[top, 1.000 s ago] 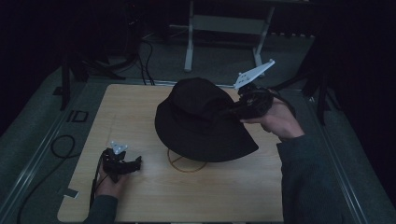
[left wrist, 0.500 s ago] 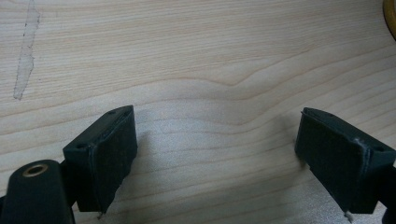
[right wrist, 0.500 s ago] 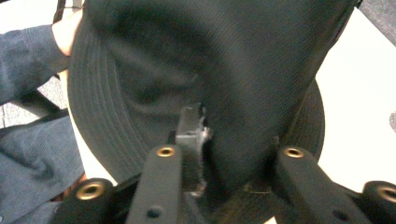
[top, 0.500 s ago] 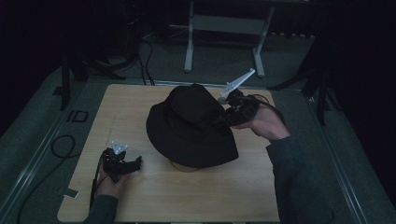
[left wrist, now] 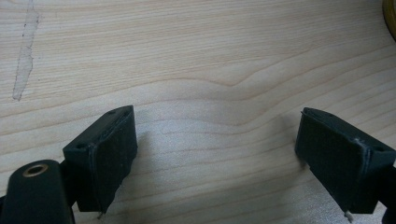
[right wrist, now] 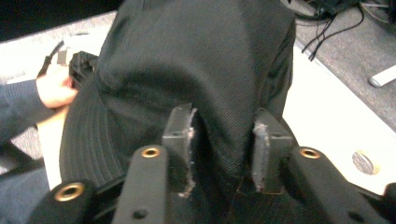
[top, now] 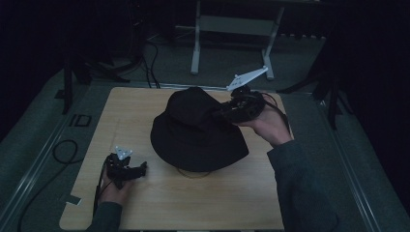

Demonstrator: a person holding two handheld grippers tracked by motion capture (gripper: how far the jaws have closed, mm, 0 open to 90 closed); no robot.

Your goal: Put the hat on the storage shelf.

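Nearest the person, at the bench's front left, the left claw (top: 141, 168) rests low on the pale wooden bench (top: 145, 203), held in the left hand (top: 115, 189) with a dark sleeve behind it. In the left gripper view its two black padded jaws stand wide apart over bare wood grain, with nothing between them; a faint grey streak (left wrist: 24, 51) marks the wood at the upper left.

Further in, about mid-bench, sits the black fabric bucket hat with a wide stitched brim (top: 196, 130). Its brim droops over the bench, and a thin tan ring (top: 193, 172) peeks out beneath its near edge.

At the hat's right side, the right hand (top: 268, 124) holds the right claw (top: 220, 113) against the crown, the grey three-cornered plate (top: 247, 78) tilted upward above it. In the right gripper view the right claw (right wrist: 224, 140) has its jaws drawn close, pinching a fold of the hat's dark twill (right wrist: 201, 60) between the pads (right wrist: 180, 128).

Beyond the bench lie grey carpet, black cables (top: 150, 58) and the white metal legs of a stand (top: 196, 46).
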